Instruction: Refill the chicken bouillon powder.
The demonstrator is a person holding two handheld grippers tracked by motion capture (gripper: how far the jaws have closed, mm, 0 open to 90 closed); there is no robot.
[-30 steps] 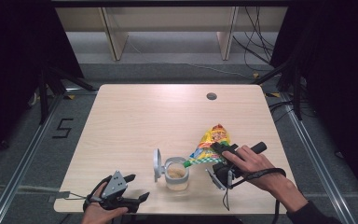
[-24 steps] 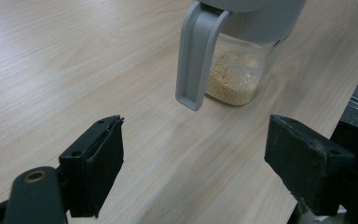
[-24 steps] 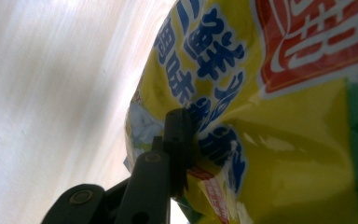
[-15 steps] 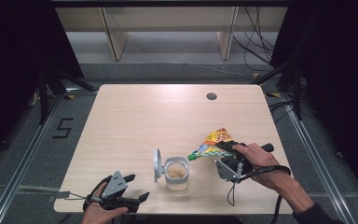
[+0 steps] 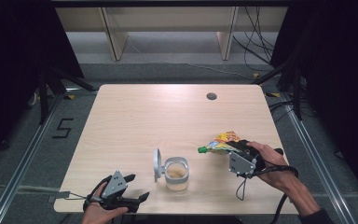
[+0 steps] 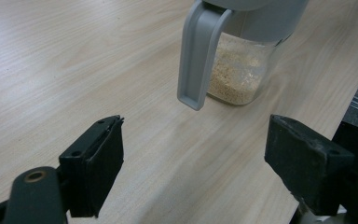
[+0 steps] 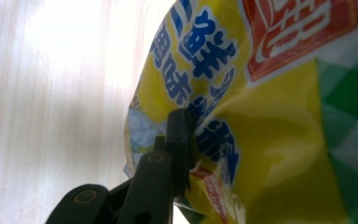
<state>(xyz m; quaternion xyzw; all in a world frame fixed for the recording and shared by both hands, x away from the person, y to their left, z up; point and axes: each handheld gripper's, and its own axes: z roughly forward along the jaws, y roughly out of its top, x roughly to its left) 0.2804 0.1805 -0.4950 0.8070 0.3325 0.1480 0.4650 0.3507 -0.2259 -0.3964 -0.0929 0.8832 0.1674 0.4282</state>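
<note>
We held the pouch (image 5: 223, 142) clenched in the right gripper (image 5: 235, 150), its jaws just having tightened on it, to the right of the jar (image 5: 176, 173), green cap pointing at it. Our left gripper (image 5: 130, 189) rested released, left of the jar.

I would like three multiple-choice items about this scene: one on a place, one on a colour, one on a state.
1. Where does the glass jar stand?
A. near the table's front edge
B. beside the round hole
C. on the floor

2. What colour is the pouch's cap?
A. red
B. green
C. white

3. How is the jar's lid?
A. screwed shut
B. flipped open
C. lying apart

Answers: 1 A, it stands between the two hands; 2 B, the spout tip is green; 3 B, it stands up beside the rim.
</note>
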